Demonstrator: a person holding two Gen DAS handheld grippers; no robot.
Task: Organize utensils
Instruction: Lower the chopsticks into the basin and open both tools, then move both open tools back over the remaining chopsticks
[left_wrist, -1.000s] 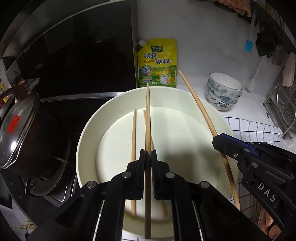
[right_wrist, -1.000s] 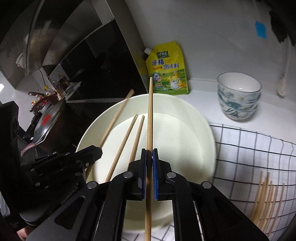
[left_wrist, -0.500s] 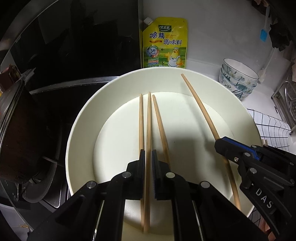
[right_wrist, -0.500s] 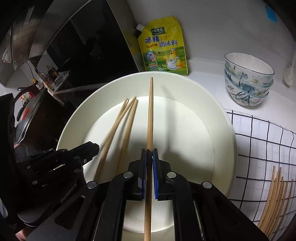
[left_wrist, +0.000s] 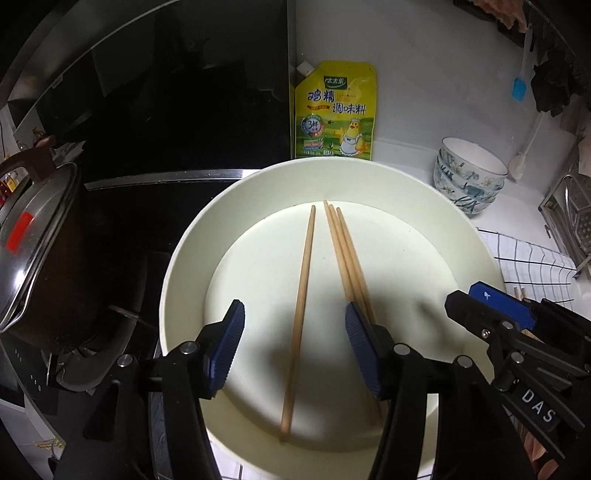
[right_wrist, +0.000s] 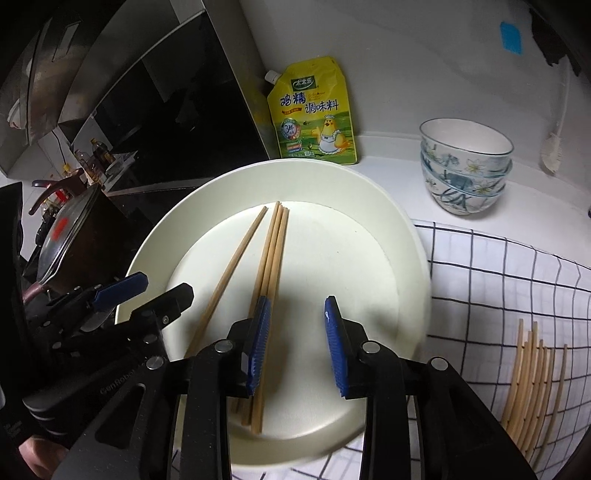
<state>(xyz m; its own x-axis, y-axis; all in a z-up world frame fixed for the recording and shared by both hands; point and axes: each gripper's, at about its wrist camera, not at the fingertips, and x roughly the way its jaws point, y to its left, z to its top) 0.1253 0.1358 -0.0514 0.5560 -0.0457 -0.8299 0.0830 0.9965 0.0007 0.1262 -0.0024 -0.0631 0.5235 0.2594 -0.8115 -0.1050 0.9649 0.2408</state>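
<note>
A large cream plate (left_wrist: 436, 206) (right_wrist: 399, 266) lies on the counter. Several wooden chopsticks lie in it: a single one (left_wrist: 301, 280) (right_wrist: 232, 269) to the left and a tight bundle of three (left_wrist: 345, 251) (right_wrist: 275, 247) beside it. My left gripper (left_wrist: 293, 349) is open and empty above the plate's near part, straddling the single chopstick. My right gripper (right_wrist: 297, 334) is open and empty, its left finger (right_wrist: 258, 343) over the bundle. Each gripper shows in the other's view, the right one (left_wrist: 509, 325) and the left one (right_wrist: 125, 299).
A yellow seasoning pouch (left_wrist: 334, 110) leans on the back wall. Stacked patterned bowls (right_wrist: 465, 170) stand at the right. A checked cloth (right_wrist: 498, 280) holds more chopsticks (right_wrist: 532, 391). A lidded pot (left_wrist: 33, 243) sits on the black stove at left. A wire rack (left_wrist: 569, 221) is far right.
Both grippers were each shut on a chopstick; both have opened and the two chopsticks now lie in the plate with the others. Both grippers have drawn back slightly.
</note>
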